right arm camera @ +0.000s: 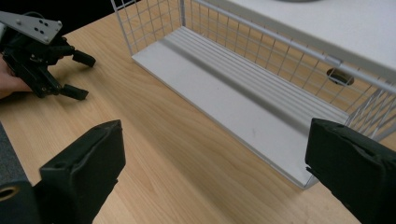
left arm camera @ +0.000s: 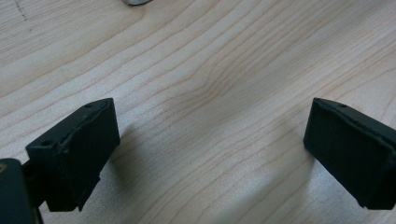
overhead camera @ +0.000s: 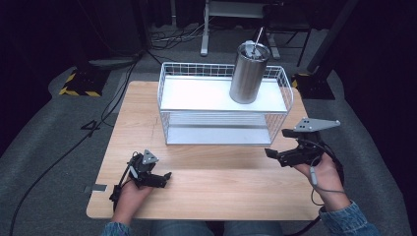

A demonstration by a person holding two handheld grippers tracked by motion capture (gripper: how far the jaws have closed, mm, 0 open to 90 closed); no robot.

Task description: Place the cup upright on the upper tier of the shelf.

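Grey carpet (overhead camera: 44,128) runs under and around one wooden table (overhead camera: 137,123), with dark stands and several loose cables on the floor beyond it. On the table's far half sits one white wire rack (overhead camera: 223,105) with two levels: a solid white upper shelf (overhead camera: 196,93) and a ribbed lower shelf (right arm camera: 243,100) close to the tabletop. One steel tumbler (overhead camera: 248,73) with a lid and a straw (overhead camera: 257,35) stands upright on the upper shelf, toward its right end. Two grippers are in play, one in each of the person's hands. The right gripper (overhead camera: 275,156) hangs above the table just in front of the rack's right front corner, its grey three-cornered plate on top; in the right gripper view its jaws stand wide apart with nothing between them, aimed at the lower shelf. The left gripper (overhead camera: 164,178) lies low at the near left of the table, well apart from the rack, and in the left gripper view its jaws are likewise spread wide over bare wood grain, holding nothing. Two denim sleeve cuffs (overhead camera: 351,219) show at the bottom edge of the high view.
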